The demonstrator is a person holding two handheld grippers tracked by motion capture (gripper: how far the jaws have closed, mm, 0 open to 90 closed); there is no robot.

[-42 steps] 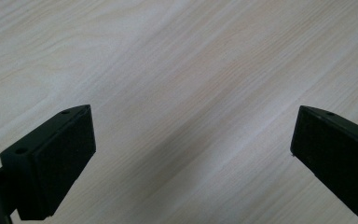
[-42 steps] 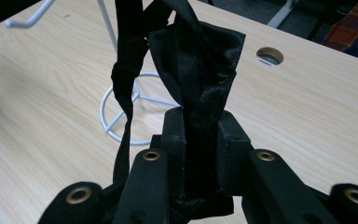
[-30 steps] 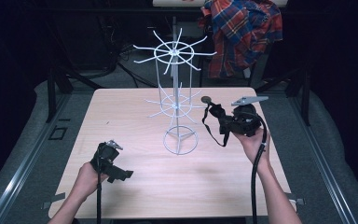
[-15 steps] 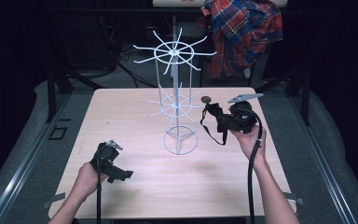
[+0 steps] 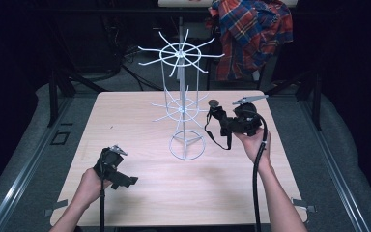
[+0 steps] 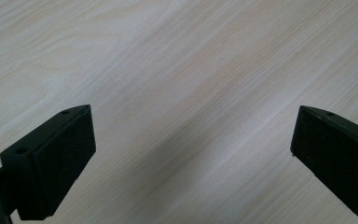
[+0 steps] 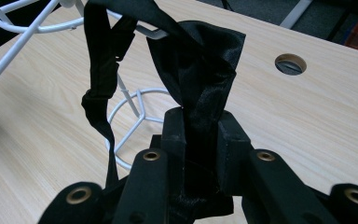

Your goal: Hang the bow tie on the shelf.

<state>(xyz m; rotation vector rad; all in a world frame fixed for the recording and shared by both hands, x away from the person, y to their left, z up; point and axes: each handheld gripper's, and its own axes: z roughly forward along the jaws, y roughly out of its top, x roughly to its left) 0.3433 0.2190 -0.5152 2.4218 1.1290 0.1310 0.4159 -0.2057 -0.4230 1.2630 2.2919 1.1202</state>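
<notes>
Right gripper point(image 5: 218, 117) level, fingers on strap point(image 7: 200, 70)

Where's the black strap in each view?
High view: black strap right of centre, hanging from the right gripper beside the white wire rack.
Left gripper view: bare tabletop between open jaws.
Right gripper view: strap centre, clamped, looped near a rack arm.
Shared landmark: rack's ring base.

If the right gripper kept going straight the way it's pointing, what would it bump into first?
Probably the white wire rack. The right gripper, shut on a black strap, points toward the rack's lower ring of hooks, and the strap already seems to drape over a hook there. Depth is hard to judge.
</notes>
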